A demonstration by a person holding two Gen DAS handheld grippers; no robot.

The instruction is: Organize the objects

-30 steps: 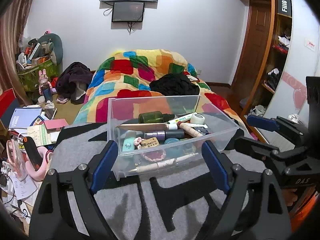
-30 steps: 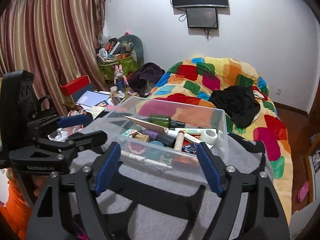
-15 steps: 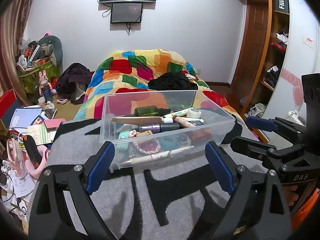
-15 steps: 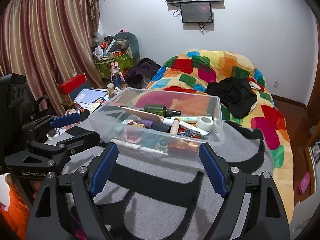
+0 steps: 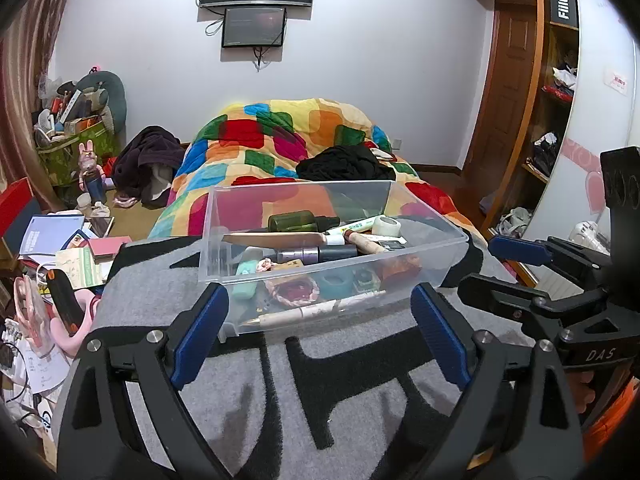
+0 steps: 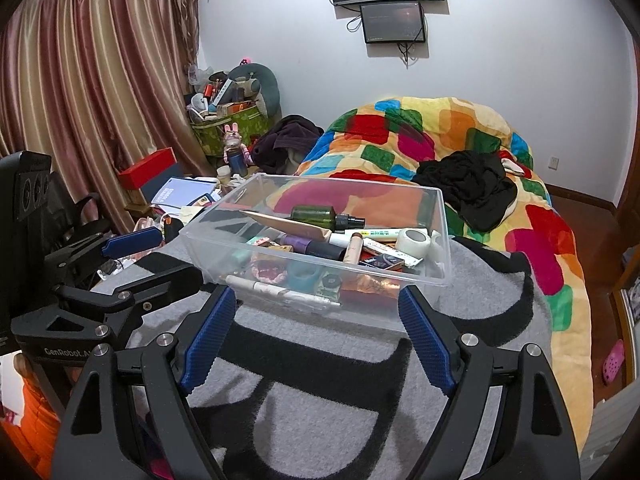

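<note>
A clear plastic bin (image 5: pixel 216 240) (image 6: pixel 442 240) stands on a grey and black blanket (image 5: pixel 248 392) (image 6: pixel 320 400). It holds several small items: a green bottle (image 5: pixel 298 220) (image 6: pixel 314 215), a white tape roll (image 5: pixel 386 225) (image 6: pixel 414 237), a pen (image 5: pixel 308 312) (image 6: pixel 280 291) and tubes. My left gripper (image 5: pixel 320 320) is open and empty, just in front of the bin. My right gripper (image 6: pixel 316 324) is open and empty, also just before the bin. Each gripper shows in the other's view, the right one (image 5: pixel 516 268) beside the bin's right, the left one (image 6: pixel 132 256) at its left.
A bed with a colourful patchwork quilt (image 5: pixel 280 140) (image 6: pixel 420 132) and black clothing (image 5: pixel 344 164) lies behind the bin. Books, papers and clutter (image 5: pixel 60 248) cover the floor at left. Curtains (image 6: pixel 80 100) hang at left, wooden shelves (image 5: pixel 552 100) stand at right.
Both grippers have drawn back a little from the bin and risen, so the bin sits farther ahead of the open fingers. Nothing was grasped.
</note>
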